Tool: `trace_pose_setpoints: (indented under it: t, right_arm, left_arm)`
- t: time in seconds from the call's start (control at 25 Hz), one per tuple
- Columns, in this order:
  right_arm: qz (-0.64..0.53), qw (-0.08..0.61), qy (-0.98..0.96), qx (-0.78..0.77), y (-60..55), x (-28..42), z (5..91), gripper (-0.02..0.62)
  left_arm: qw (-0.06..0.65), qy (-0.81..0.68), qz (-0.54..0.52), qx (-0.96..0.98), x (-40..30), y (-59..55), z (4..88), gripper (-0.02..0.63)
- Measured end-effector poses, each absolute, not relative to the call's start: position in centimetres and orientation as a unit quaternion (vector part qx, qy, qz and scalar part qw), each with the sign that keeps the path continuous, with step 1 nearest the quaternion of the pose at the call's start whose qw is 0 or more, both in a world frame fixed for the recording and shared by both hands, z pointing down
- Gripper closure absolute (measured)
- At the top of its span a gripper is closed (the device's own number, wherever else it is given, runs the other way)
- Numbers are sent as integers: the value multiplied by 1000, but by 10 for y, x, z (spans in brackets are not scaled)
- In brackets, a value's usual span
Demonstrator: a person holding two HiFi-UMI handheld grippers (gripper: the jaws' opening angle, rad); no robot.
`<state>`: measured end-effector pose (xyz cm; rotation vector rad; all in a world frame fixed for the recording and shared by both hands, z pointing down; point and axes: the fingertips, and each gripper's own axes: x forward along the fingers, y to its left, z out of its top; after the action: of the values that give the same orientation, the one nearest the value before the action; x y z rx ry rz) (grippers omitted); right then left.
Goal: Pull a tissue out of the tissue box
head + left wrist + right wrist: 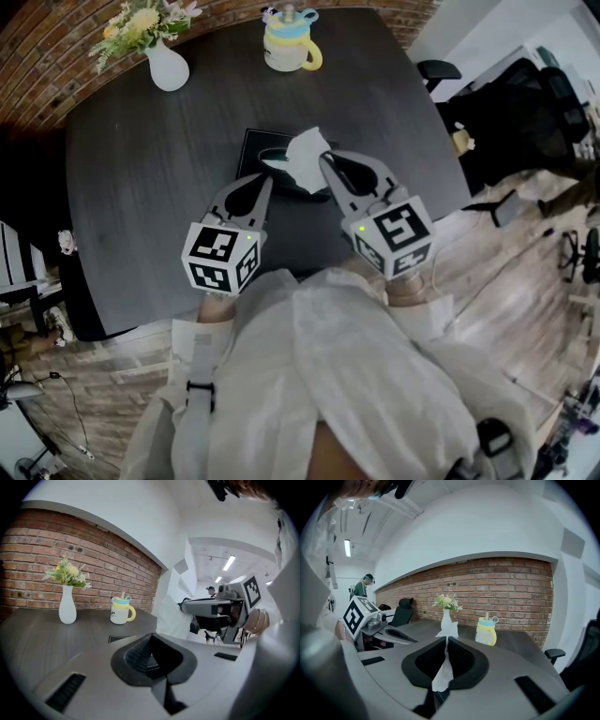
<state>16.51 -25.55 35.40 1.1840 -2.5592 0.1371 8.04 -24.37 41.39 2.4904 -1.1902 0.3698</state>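
Right gripper view shows the right gripper [446, 640] with its pads pressed together on the tissue [442, 677]. A white strip runs down between them, and a small peak of it stands up past the tips. Left gripper view shows the left gripper [151, 641] with its jaws together too, and nothing can be seen between them.

In the head view the right gripper [328, 161] has its tips at the right edge of the crumpled tissue [307, 155]. The tissue hangs over the dark box [254, 143], which sits on the dark table [141, 187]. The tissue's lower end seems to run left and down toward the slot in the top of the box, so it is probably not free yet. The left gripper [266, 180] points at the near edge of the box, just beside it. Whether it touches the box cannot be told.

The pull turns on one relation. The box lies ahead of and below the right fingertips, to their left in the head view, and the tissue's length runs from the slot up to those tips. Drawing the right gripper up and away along that line should clear the sheet. The left gripper is the nearer one to the box and is better placed to steady it, since a light box may lift with the sheet.

A vase [169, 67] and a cup [289, 44] stand well apart at the far edge of the table.
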Motion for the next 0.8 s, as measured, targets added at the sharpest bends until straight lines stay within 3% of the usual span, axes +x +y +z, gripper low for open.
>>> trace_pose_setpoints:
  t: [0.8]
  right_arm:
    - [74, 181, -893, 405, -254, 166, 378, 584]
  left_arm:
    - [177, -415, 178, 875, 87, -243, 432, 602]
